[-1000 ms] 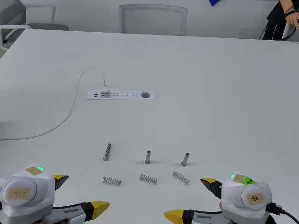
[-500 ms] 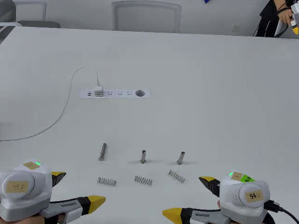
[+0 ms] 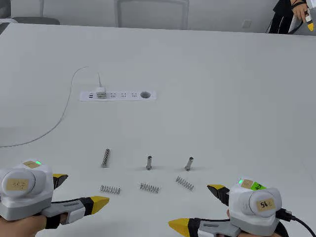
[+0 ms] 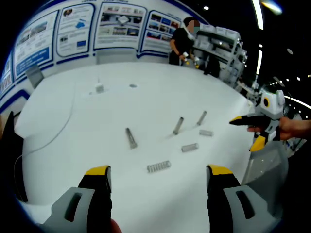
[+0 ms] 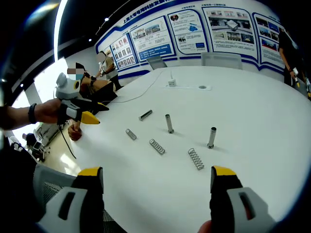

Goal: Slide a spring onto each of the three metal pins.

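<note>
Down by the near edge of the table (image 3: 222, 98), the left gripper (image 3: 80, 189) and right gripper (image 3: 196, 206) both gape wide and hold nothing. Just ahead and between them lie 3 loose coils in a row: left spring (image 3: 110, 189), middle spring (image 3: 149, 187) and right spring (image 3: 184, 183). Their long axes run roughly along that edge, the right one slanted, with the left spring nearest the left claw and the right spring nearest the right. Just behind, the middle pin (image 3: 149, 163) and right pin (image 3: 189, 164) stand bare, the left pin (image 3: 105, 158) is tipped at a slant, and well beyond towards the far edge sits a power strip (image 3: 117, 95).
</note>
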`<state>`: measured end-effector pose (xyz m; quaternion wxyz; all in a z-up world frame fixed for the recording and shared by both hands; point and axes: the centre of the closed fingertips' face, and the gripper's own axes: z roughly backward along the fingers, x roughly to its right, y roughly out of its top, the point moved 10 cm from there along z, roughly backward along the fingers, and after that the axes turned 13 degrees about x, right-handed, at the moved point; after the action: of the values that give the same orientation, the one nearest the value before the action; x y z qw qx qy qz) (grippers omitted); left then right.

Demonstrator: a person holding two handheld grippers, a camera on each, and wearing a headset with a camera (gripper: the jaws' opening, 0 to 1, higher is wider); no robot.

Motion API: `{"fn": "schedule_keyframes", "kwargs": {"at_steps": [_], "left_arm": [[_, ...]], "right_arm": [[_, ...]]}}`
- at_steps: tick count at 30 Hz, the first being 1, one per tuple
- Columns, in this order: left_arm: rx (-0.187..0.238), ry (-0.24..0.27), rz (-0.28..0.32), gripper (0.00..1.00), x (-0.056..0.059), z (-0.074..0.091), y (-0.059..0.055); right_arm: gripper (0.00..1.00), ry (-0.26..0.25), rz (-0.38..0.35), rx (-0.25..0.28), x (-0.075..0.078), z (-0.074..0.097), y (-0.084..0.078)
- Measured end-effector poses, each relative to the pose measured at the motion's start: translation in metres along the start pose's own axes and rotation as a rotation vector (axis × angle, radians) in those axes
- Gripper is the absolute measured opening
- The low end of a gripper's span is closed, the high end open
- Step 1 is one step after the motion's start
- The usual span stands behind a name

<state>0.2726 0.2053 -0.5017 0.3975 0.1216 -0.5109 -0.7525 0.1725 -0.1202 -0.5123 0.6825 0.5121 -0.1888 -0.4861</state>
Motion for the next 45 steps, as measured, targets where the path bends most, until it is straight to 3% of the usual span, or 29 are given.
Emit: {"fn": "schedule_keyframes", "kwargs": {"at_steps": [22, 37, 45], "left_arm": [[-0.002, 0.01, 0.018, 0.8, -0.025, -0.023, 0.004], [0.003, 0.014, 0.025, 0.78, -0.033, -0.045, 0.017], [0.0, 0.014, 0.036, 0.78, -0.038, -0.06, 0.017]], "right_arm": [[0.93, -0.007, -0.001, -0.004, 0.001, 0.001, -0.001], [0.93, -0.012, -0.005, -0.015, 0.003, 0.001, -0.003], [0.93, -0.013, -0.01, -0.018, 0.004, 0.001, -0.003]]}}
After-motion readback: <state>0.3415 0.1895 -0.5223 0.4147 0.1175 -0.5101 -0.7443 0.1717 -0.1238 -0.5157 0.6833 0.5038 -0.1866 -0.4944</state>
